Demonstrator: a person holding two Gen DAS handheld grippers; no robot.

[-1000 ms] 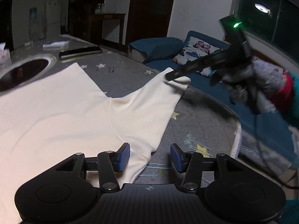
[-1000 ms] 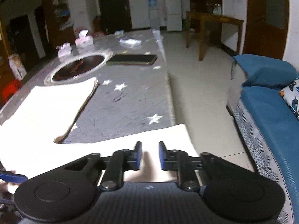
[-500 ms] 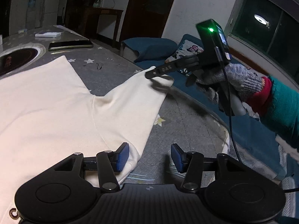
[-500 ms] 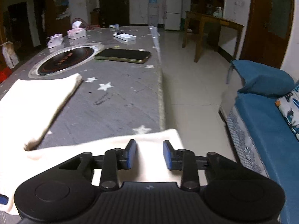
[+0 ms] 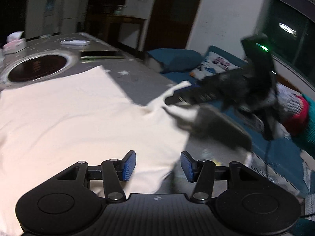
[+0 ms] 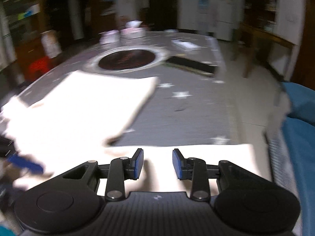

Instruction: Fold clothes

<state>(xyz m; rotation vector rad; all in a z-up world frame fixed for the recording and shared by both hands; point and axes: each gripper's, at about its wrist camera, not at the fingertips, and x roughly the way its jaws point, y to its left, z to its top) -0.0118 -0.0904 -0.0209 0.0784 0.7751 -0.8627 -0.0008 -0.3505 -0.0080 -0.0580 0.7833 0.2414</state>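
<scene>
A cream shirt (image 5: pixel 74 114) lies spread on the grey star-patterned table (image 5: pixel 141 82), one sleeve (image 5: pixel 177 96) reaching toward the table's right edge. My left gripper (image 5: pixel 158 166) is open, hovering over the shirt's near edge with nothing between its blue pads. In the left wrist view my right gripper (image 5: pixel 171 100) hovers at the sleeve end, blurred. In the right wrist view the right gripper (image 6: pixel 157 164) is open above the sleeve (image 6: pixel 196 157), with the shirt body (image 6: pixel 82 106) to its left.
A round inset burner (image 5: pixel 37 68) sits at the far left of the table, with a dark flat tablet (image 5: pixel 102 54), a white box (image 5: pixel 75 42) and tissue boxes (image 6: pixel 132 32) beyond. A blue sofa (image 5: pixel 177 61) stands past the table's right edge.
The right gripper has opened wider and shifted inward over the sleeve, which now looks rumpled. The left gripper has moved over the shirt's edge. Both views are motion-blurred.
</scene>
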